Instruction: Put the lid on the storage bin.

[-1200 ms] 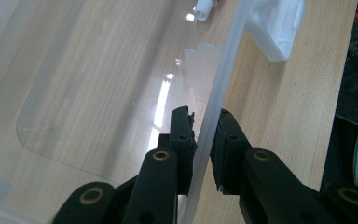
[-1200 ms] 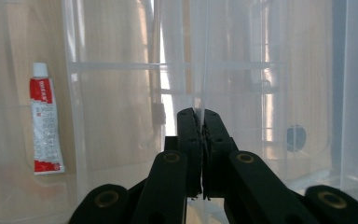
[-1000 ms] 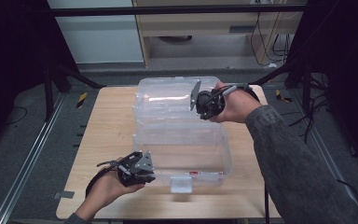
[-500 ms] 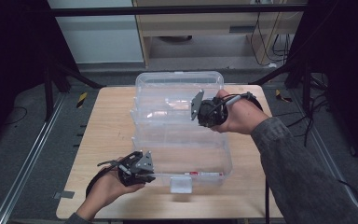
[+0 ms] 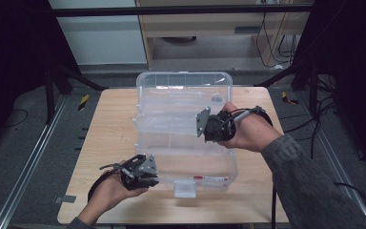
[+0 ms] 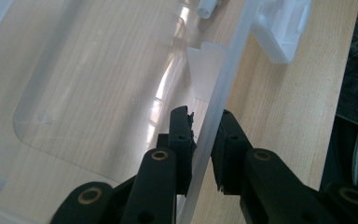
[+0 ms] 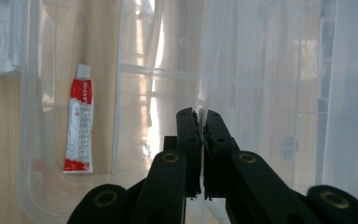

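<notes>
Left gripper [image 6: 204, 140] clamps the front wall of the clear plastic tiered organiser box [image 5: 186, 138] on the wooden table [image 5: 109, 133]. Right gripper [image 7: 199, 116] pinches its thin inner tray edge. Inside lies a red-and-white tube [image 7: 79, 126], its writing unreadable.

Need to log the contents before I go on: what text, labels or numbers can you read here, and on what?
Nothing reads clearly.
Red-and-white tube lying in the clear plastic storage box: white print along its red band, too blurred to read.
White latch on the box's front: no visible text.
Black gripper jaws: no markings.
</notes>
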`<state>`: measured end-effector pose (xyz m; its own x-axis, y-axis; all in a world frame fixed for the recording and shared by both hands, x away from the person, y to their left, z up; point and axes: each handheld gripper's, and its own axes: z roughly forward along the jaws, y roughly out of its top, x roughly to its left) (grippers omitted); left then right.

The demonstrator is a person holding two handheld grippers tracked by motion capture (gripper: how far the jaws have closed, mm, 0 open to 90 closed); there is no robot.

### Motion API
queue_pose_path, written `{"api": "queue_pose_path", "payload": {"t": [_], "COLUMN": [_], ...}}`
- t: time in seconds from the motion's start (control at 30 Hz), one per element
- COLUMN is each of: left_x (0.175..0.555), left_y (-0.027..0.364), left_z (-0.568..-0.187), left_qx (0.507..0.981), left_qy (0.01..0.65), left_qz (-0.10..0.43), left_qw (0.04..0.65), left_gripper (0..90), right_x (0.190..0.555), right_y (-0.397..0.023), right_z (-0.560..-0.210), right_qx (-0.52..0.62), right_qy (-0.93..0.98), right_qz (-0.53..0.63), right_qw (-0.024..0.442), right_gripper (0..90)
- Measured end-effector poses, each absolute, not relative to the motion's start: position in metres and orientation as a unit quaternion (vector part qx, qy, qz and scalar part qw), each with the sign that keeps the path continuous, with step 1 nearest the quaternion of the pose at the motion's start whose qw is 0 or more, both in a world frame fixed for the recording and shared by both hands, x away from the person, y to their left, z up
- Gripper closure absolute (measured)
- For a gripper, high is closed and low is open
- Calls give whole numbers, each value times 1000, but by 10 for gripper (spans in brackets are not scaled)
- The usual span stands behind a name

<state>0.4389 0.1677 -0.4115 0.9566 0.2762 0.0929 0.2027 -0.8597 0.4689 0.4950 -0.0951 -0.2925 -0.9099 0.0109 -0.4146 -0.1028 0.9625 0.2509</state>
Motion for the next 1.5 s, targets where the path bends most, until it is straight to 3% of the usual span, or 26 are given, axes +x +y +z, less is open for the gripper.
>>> {"api": "queue_pose_path", "payload": {"t": [0.53, 1.5], "left_x": [436, 431], "left_y": [166, 162], "left_z": [-412, -415], "left_qx": [958, 954], "left_qy": [136, 142], "left_qz": [86, 105], "left_qw": [236, 244], "left_gripper": [775, 756], "right_x": [474, 470], "right_y": [-100, -108], "right_z": [-300, -309], "right_qx": [-39, -36], "right_qy": [970, 972], "right_qz": [128, 143], "right_qw": [204, 184], "right_gripper": [855, 857]}}
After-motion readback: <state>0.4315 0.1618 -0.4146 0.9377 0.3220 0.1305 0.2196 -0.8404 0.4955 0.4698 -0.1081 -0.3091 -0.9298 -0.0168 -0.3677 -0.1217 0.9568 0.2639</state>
